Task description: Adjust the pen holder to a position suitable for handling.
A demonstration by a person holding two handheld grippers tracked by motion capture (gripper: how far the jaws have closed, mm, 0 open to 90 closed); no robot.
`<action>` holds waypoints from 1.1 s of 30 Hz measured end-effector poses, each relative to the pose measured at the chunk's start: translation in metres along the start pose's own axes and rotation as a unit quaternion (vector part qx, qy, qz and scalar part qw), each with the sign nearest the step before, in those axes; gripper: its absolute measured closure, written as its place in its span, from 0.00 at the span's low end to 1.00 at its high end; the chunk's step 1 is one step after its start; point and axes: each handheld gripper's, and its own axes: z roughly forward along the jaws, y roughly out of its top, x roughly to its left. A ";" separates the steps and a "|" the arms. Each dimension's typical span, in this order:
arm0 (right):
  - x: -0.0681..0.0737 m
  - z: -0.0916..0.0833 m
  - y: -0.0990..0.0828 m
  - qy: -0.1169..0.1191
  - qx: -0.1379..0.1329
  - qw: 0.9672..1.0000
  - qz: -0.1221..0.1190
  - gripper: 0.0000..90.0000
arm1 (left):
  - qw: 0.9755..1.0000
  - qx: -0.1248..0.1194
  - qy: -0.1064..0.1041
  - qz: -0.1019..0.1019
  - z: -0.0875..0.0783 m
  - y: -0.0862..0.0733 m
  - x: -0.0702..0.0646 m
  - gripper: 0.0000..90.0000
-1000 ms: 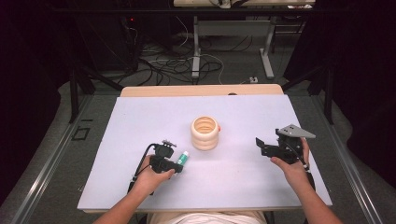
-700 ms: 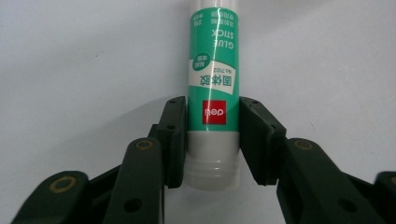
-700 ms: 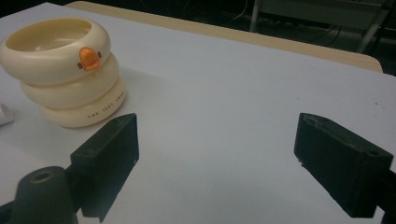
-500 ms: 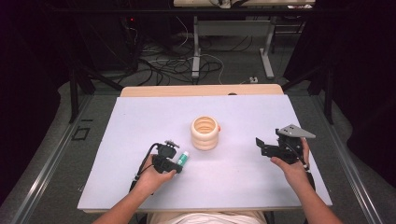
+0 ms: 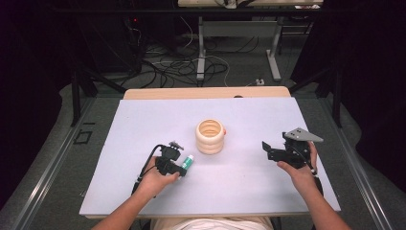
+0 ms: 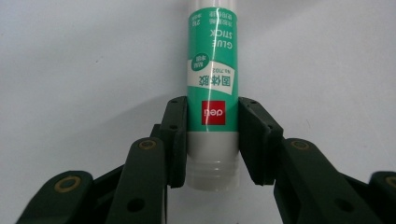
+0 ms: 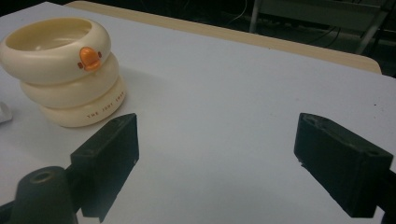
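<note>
The left gripper (image 6: pixel 212 140) has just clamped the green-and-white plastic glue stick (image 6: pixel 212 88), at 7 o'clock from the cream ringed holder (image 5: pixel 209 136); the right gripper (image 7: pixel 217 158) gapes, holding nothing.

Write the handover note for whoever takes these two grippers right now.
Left gripper: shut on the glue stick, both pads pressing its lower body by the red logo; the stick lies on the white table, in front and to the left of the cream ring-shaped holder.
Right gripper: jaws wide open, nothing between them, held to the right of the holder.
Done: the glue stick is gripped.
Left: it is not lifted yet. The holder's mouth faces up, so the stick probably goes in there; raise it, carry it over and release.
</note>
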 end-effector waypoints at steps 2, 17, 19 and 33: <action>0.000 0.000 0.000 0.000 0.000 1.000 -0.003 0.15 | 1.000 -0.003 -0.001 0.001 -0.002 0.000 0.001 0.72; 0.012 -0.001 0.003 0.004 -0.007 0.997 -0.076 0.16 | 0.999 -0.030 -0.041 0.009 -0.028 0.004 -0.006 0.72; 0.017 0.000 0.004 0.010 -0.009 0.995 -0.097 0.16 | 0.998 -0.032 -0.044 0.010 -0.031 0.005 -0.006 0.72; 0.039 -0.003 0.013 0.013 -0.019 0.973 -0.229 0.18 | 0.997 -0.038 -0.057 0.041 -0.047 0.016 -0.011 0.72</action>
